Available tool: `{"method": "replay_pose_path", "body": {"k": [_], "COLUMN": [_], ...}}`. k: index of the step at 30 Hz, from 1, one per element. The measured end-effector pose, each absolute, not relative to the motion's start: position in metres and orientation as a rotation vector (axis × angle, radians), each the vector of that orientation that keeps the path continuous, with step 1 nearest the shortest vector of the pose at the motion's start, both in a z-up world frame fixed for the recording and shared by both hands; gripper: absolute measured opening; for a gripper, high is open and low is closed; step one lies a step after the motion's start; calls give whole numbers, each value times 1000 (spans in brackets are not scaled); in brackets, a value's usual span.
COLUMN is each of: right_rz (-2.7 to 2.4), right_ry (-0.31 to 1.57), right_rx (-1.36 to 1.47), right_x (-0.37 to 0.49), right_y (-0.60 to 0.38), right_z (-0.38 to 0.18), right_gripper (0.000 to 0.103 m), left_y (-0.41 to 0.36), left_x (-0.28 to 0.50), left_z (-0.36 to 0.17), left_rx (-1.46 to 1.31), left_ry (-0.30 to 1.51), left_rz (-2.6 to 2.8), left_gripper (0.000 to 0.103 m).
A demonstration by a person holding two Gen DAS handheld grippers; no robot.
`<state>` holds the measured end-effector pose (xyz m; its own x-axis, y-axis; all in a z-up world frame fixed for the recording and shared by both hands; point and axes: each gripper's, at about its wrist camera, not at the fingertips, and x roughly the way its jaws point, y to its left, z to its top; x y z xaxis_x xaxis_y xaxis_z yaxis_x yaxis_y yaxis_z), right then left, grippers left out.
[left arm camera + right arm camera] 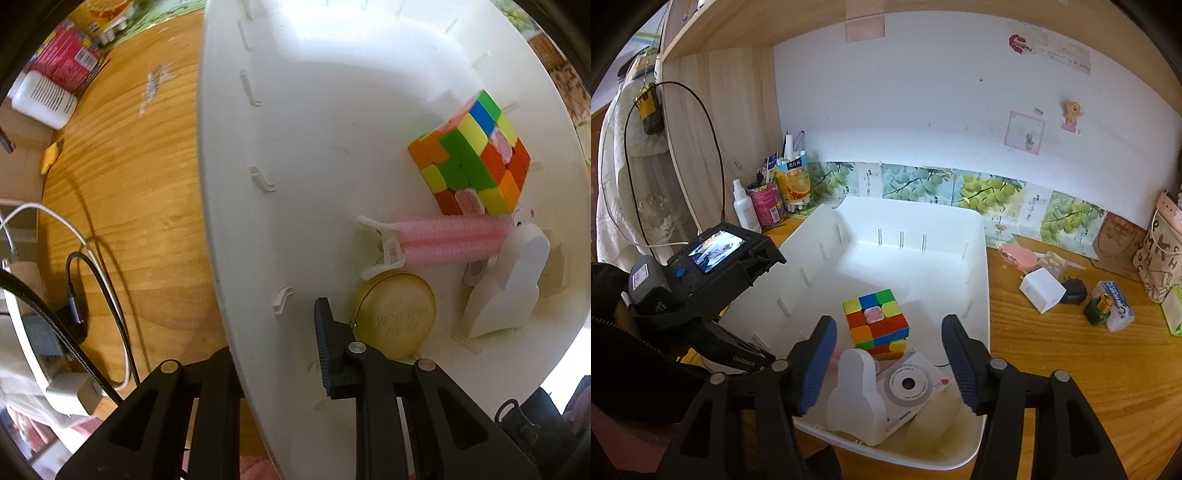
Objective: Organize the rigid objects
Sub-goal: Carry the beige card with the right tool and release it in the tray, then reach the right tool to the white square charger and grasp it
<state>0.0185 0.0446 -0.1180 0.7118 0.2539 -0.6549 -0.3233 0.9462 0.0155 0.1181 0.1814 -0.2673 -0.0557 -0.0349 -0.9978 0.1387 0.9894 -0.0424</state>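
A white plastic bin [975, 266] stands on the wooden desk. Inside lie a multicoloured puzzle cube [875, 323], a white rabbit-eared toy camera [882, 391], a pink-and-white hair clip [443, 240] and a round gold tin [397, 314]. My left gripper [273, 354] is shut on the bin's left wall [218, 221], one finger inside, one outside. My right gripper [890, 365] is open and empty, just above the toy camera, its fingers on either side.
Right of the bin on the desk are a pink case [1019, 256], a white charger block [1041, 290], a green bottle [1099, 310] and a patterned bag [1160, 266]. Bottles and cartons [772, 203] stand at the back left. Cables [99, 295] lie left of the bin.
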Motion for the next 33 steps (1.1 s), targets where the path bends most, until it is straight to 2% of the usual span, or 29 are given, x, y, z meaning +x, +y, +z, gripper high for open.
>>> {"method": "replay_pose_path", "body": {"k": [6, 9, 20, 33], "right_rz": [341, 335, 261, 196], "right_ry": [674, 653, 607, 689], "right_rx": [-84, -77, -46, -10], "right_x": [23, 27, 63, 145], "right_y": [24, 11, -49, -115], "right_z": [-113, -110, -117, -148], "right_gripper": [77, 80, 81, 82], "left_y": [190, 195, 213, 219], "left_x": [122, 122, 126, 139], "left_z": [-272, -275, -280, -274], "left_rx": [26, -9, -74, -133], "left_ry": [1632, 1636, 1659, 1671], "left_rz": [-79, -41, 104, 239], "left_gripper": [20, 20, 20, 20]}}
